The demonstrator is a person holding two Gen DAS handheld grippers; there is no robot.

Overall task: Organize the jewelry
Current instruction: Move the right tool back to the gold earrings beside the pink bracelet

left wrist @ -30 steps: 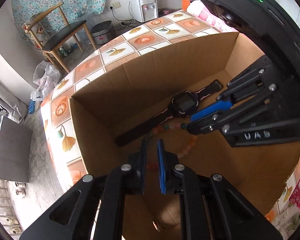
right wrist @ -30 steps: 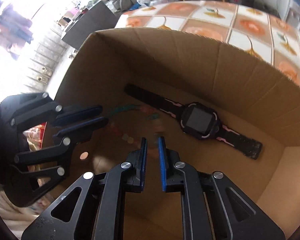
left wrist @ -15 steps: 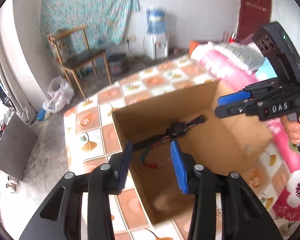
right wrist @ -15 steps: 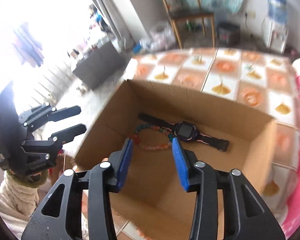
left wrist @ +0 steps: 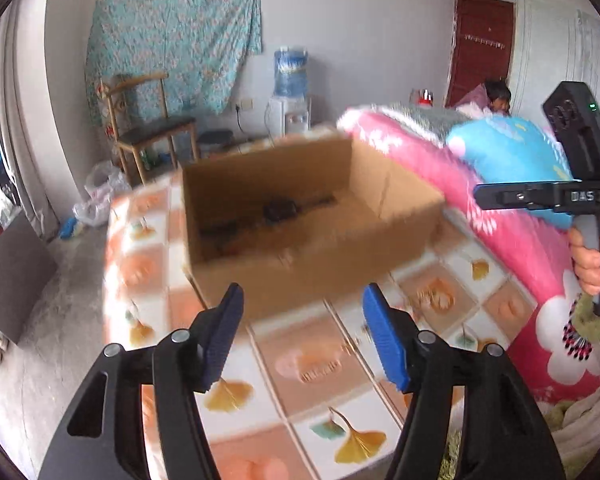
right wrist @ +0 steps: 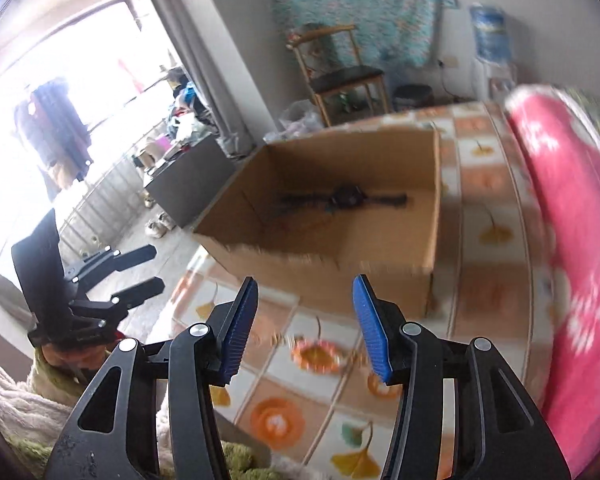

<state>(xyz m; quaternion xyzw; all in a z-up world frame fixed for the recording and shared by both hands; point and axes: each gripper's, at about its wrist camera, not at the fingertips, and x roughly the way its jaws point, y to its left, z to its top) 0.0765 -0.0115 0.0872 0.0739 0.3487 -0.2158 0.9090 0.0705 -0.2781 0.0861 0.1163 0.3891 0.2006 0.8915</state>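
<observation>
Both grippers withdrawn from cardboard box (left wrist: 316, 280) | jaws opening, empty | watch (right wrist: 346, 197) inside

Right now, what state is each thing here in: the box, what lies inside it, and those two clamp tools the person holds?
Cardboard box: open-topped, upright on the tiled tabletop.
Smartwatch: lying flat in the box, strap stretched out.
Bead bracelet: in the box beside the watch, blurred.
Left gripper: fingers opening, nothing between them.
Right gripper: fingers opening, nothing between them.
</observation>
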